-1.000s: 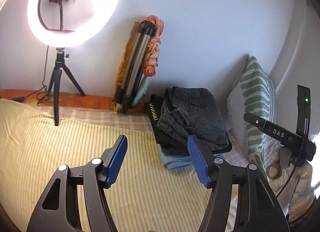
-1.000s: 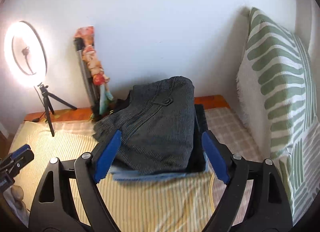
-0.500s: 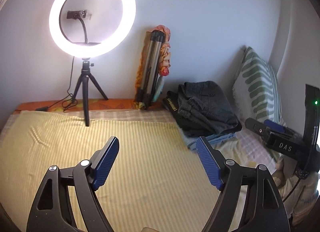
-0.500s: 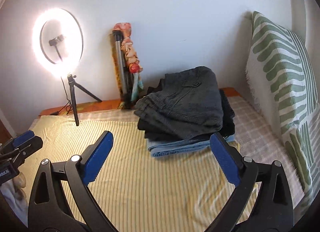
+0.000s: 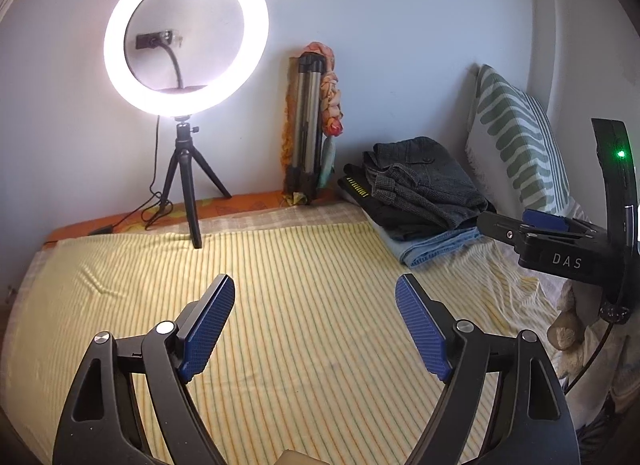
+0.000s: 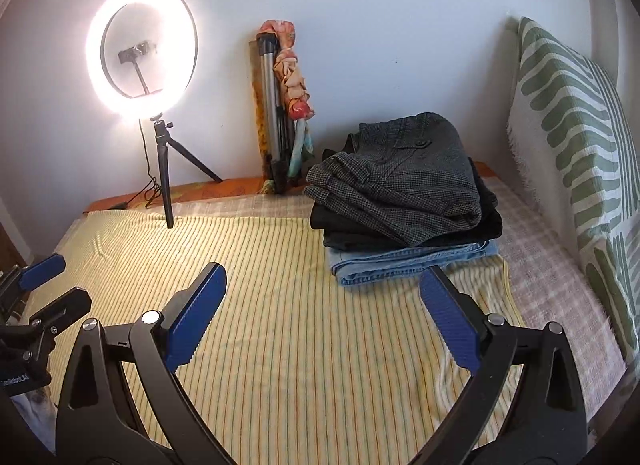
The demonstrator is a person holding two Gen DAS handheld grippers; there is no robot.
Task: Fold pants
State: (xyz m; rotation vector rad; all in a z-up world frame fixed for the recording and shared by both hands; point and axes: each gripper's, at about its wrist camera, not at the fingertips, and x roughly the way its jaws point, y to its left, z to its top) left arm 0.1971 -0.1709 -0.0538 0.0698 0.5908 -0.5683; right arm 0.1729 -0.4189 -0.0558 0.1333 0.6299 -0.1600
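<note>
A stack of folded pants (image 6: pixel 404 201) lies at the far right of the yellow striped bedsheet (image 6: pixel 288 305): grey checked pants on top, black ones under them, blue jeans at the bottom. The stack also shows in the left wrist view (image 5: pixel 424 197). My left gripper (image 5: pixel 316 329) is open and empty above the sheet, well short of the stack. My right gripper (image 6: pixel 320 321) is open and empty, just in front of the stack. The right gripper's body shows at the right of the left wrist view (image 5: pixel 560 249).
A lit ring light on a small tripod (image 5: pixel 186 65) stands at the back left, its cable trailing behind. A folded tripod with a cloth (image 5: pixel 310 125) leans on the wall. A green-striped pillow (image 6: pixel 576 145) stands at the right. The wall is close behind.
Both grippers have pulled back and away from the pants stack, which now looks smaller and farther. More of the sheet and the ring light has come into view.
</note>
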